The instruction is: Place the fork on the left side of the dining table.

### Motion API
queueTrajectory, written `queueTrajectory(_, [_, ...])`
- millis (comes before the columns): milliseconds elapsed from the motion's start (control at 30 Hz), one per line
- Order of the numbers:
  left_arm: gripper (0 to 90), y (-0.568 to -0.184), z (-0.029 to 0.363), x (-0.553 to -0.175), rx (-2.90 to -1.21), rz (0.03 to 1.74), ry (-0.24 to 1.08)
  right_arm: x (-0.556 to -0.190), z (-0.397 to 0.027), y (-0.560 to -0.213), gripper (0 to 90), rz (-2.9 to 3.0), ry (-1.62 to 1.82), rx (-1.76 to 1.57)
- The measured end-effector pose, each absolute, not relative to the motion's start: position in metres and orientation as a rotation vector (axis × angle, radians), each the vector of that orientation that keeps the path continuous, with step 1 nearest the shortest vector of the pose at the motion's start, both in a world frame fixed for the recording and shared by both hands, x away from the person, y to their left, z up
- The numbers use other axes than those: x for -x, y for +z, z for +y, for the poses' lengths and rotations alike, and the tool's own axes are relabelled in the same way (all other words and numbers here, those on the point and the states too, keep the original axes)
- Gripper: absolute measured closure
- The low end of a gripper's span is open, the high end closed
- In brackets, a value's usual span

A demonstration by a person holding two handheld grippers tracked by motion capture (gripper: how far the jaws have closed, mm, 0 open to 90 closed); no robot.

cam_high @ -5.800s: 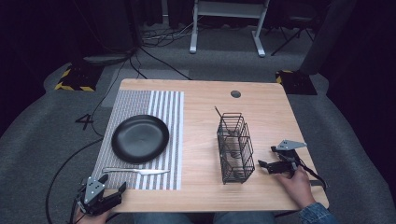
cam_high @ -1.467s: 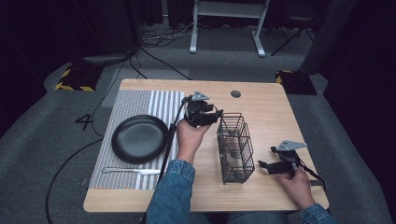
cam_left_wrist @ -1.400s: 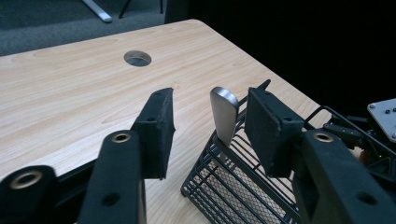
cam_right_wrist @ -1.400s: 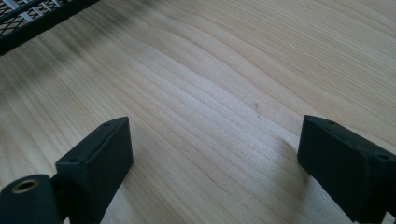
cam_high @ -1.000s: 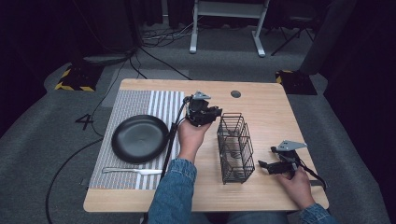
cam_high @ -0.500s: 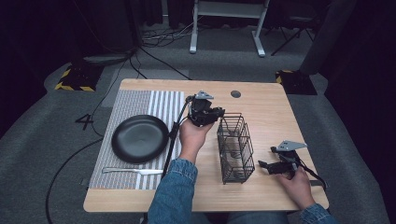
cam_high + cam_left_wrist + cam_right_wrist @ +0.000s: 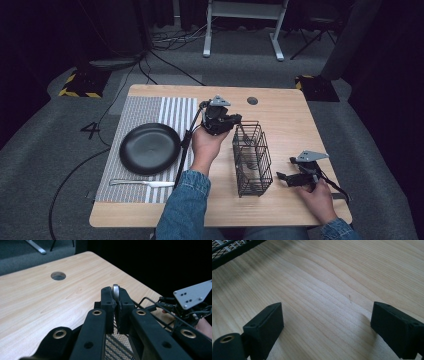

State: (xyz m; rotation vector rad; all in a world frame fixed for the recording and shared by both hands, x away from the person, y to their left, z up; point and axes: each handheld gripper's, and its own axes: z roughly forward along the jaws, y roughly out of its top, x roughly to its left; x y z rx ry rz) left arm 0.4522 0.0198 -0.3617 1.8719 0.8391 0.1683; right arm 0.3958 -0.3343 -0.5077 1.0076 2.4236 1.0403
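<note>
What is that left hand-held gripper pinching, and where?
The left hand-held gripper pinches a shiny metal utensil handle by its rounded tip, above the black wire basket.

Plate [image 7: 149, 148] left of basket [image 7: 251, 158] — knife [image 7: 142, 183] nearer.

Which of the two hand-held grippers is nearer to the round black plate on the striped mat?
The left. The left gripper is up beside the black wire basket, just right of the round black plate. The right gripper rests beyond the basket, at the table's far right.
</note>
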Motion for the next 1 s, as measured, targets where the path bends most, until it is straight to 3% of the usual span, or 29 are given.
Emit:
queueTrajectory(667, [86.4, -0.307, 0.030, -0.441, -1.887, 0.828, 0.229, -0.396, -0.334, -0.508, 11.4, 2.424, 1.038, -1.006])
queueTrajectory(1000, [86.4, -0.283, 0.058, -0.433, -1.845, 0.836, 0.271, -0.396, -0.334, -0.508, 11.4, 2.422, 1.040, -1.009])
